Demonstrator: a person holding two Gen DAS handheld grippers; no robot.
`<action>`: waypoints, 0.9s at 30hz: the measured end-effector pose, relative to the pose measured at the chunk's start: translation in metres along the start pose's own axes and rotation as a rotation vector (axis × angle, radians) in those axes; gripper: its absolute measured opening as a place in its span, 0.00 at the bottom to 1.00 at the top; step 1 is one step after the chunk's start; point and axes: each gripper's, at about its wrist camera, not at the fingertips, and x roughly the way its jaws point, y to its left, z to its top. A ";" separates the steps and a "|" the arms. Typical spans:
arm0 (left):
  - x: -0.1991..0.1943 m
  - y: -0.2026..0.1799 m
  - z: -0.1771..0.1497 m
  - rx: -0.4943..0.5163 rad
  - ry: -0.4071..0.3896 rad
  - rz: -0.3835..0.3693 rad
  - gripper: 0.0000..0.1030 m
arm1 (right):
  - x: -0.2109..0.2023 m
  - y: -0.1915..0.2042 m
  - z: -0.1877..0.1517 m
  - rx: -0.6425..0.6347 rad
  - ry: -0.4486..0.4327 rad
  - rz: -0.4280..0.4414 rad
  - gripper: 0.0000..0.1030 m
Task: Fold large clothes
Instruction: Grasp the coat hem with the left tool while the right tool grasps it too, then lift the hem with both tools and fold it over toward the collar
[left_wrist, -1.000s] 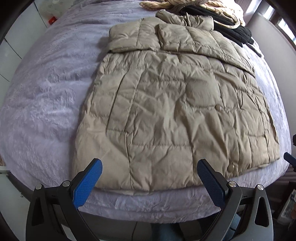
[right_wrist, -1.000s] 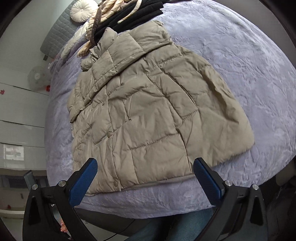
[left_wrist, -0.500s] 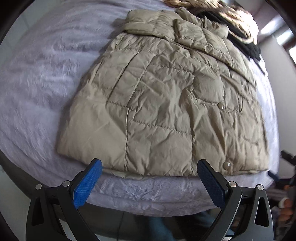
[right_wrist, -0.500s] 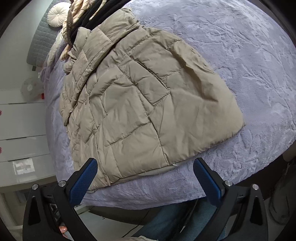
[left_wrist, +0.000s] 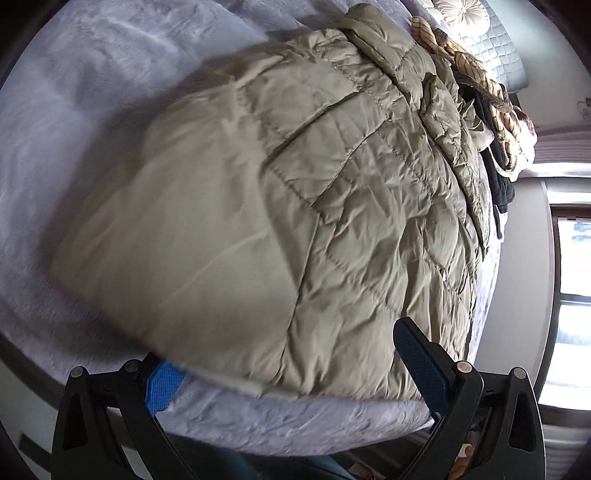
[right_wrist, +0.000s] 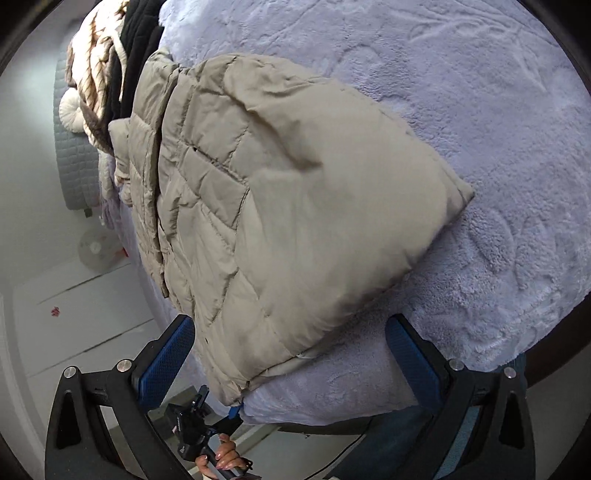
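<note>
Both grippers have dropped in on the hem within the last second. A second ago they hung back with the whole jacket (left_wrist: 295, 206) in view; now its bottom edge fills each wrist view. The left gripper (left_wrist: 291, 362) has its jaws wide, and its 7 o'clock finger (left_wrist: 162, 384) is partly hidden under the hem corner, so the hem already sits inside the gap. Nothing is pinched yet, though blur at that corner makes contact hard to judge. The right gripper (right_wrist: 291, 354) is also wide open, straddling the other hem corner, which points toward 5 o'clock in its view.

That reads as the approach for a fold: likely the hem gets lifted and carried up toward the collar. Closing both claws on fabric would be next.

The jacket lies flat on the lilac bedspread (right_wrist: 480, 110), sleeves tucked in over the body, collar at the far end: 1 o'clock in the left view, 10 o'clock in the right.

Beyond the collar sits a pile of other clothes, a striped piece (left_wrist: 491, 96) over black ones (right_wrist: 136, 48), touching or just beside the collar. It could crowd the landing spot if the hem is carried all the way up. A round cushion (right_wrist: 72, 110) lies further back. The puffy fill may slip from a shallow pinch.
</note>
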 end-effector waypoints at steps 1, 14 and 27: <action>0.003 -0.003 0.003 0.009 0.002 -0.001 1.00 | 0.002 -0.001 0.002 0.011 -0.006 0.011 1.00; -0.007 -0.020 0.024 0.146 0.038 -0.052 0.15 | 0.007 0.003 -0.010 0.050 -0.075 0.058 0.10; -0.080 -0.075 0.057 0.251 -0.107 -0.213 0.11 | -0.019 0.074 -0.002 -0.138 -0.109 0.172 0.07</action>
